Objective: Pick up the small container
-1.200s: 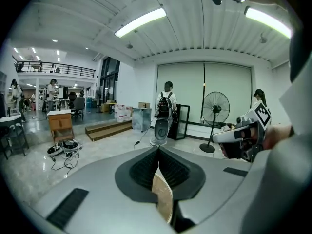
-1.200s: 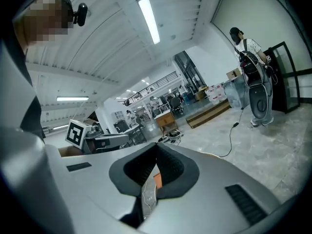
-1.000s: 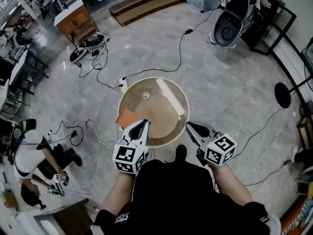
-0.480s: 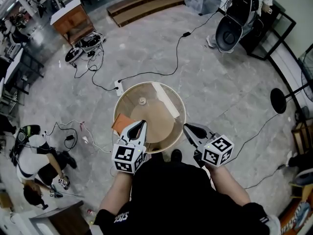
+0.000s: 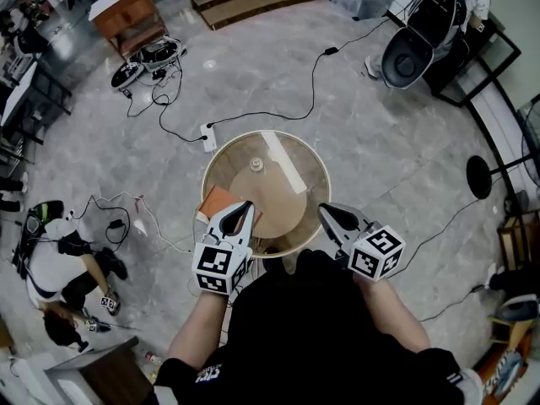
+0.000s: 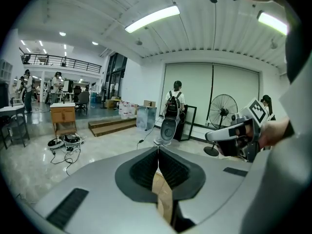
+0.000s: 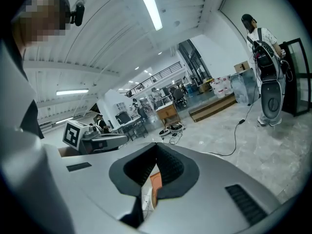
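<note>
The small container point(image 5: 256, 165) is a pale little pot standing on the far half of a round wooden table point(image 5: 314, 194). An orange sheet point(image 5: 218, 201) lies at the table's left edge and a white strip point(image 5: 283, 161) runs across its right side. My left gripper point(image 5: 245, 205) hovers over the near left rim, beside the orange sheet, shut and empty. My right gripper point(image 5: 323, 210) hovers at the near right rim, its jaws also together with nothing between them. In the left gripper view the jaws point(image 6: 158, 149) meet at the tips; in the right gripper view point(image 7: 156, 145) likewise.
Cables and a power strip point(image 5: 207, 137) lie on the marble floor behind the table. A person point(image 5: 56, 264) crouches at the left. A wooden cabinet point(image 5: 125, 11) stands far left, a black seat point(image 5: 407, 55) far right, and a fan base point(image 5: 478, 176) at the right.
The head view has shifted slightly, so the table sits a little higher in frame. Both grippers stay shut at the table's near rim.
</note>
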Demonstrator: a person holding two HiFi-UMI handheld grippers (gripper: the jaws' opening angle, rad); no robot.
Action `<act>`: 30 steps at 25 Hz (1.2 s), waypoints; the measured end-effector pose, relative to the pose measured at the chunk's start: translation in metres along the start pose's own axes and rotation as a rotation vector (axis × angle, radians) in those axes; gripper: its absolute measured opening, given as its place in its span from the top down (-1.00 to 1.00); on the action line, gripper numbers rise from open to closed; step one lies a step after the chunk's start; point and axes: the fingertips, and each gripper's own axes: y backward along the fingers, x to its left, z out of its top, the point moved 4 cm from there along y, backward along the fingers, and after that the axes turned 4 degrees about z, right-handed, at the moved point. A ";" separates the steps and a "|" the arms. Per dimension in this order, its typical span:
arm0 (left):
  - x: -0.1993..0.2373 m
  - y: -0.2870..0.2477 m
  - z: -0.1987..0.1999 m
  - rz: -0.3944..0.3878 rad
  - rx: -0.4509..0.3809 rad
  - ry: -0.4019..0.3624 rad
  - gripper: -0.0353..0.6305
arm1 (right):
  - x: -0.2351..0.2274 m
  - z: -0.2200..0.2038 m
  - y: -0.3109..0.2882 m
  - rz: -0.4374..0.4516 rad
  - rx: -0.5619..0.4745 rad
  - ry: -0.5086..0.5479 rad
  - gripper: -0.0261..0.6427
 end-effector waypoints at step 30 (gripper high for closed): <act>0.061 -0.161 -0.119 0.105 0.183 0.157 0.84 | -0.133 -0.087 -0.125 0.137 0.241 -0.085 0.88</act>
